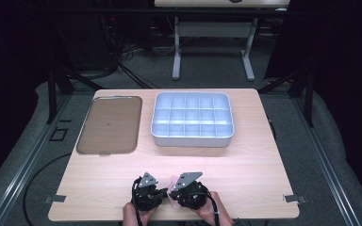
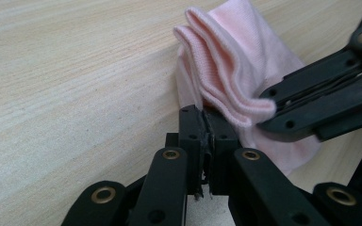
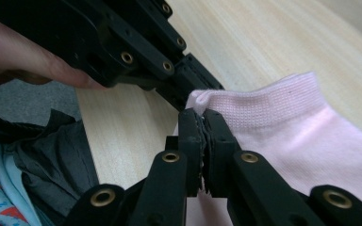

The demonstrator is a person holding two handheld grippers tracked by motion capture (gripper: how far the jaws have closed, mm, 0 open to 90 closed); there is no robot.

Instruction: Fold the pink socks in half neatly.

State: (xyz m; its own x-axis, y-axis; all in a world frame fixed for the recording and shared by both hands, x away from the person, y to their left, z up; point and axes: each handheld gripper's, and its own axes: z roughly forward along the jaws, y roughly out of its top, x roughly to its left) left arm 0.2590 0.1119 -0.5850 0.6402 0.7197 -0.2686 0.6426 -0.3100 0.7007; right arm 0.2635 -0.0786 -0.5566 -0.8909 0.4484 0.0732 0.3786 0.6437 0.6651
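While both hand-held tools meet at the table's (image 1: 245, 160) near edge, the left gripper (image 2: 206, 123) and right gripper (image 3: 202, 123) each clamp the pink sock's (image 2: 226, 70) ribbed cuff.

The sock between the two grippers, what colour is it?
The sock is plain pale pink, clearest in the left gripper view.

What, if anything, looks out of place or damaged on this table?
Nothing stands out. The pink sock is bunched only because both tongs pinch its cuff; the white divided bin and brown tray sit square on the table.
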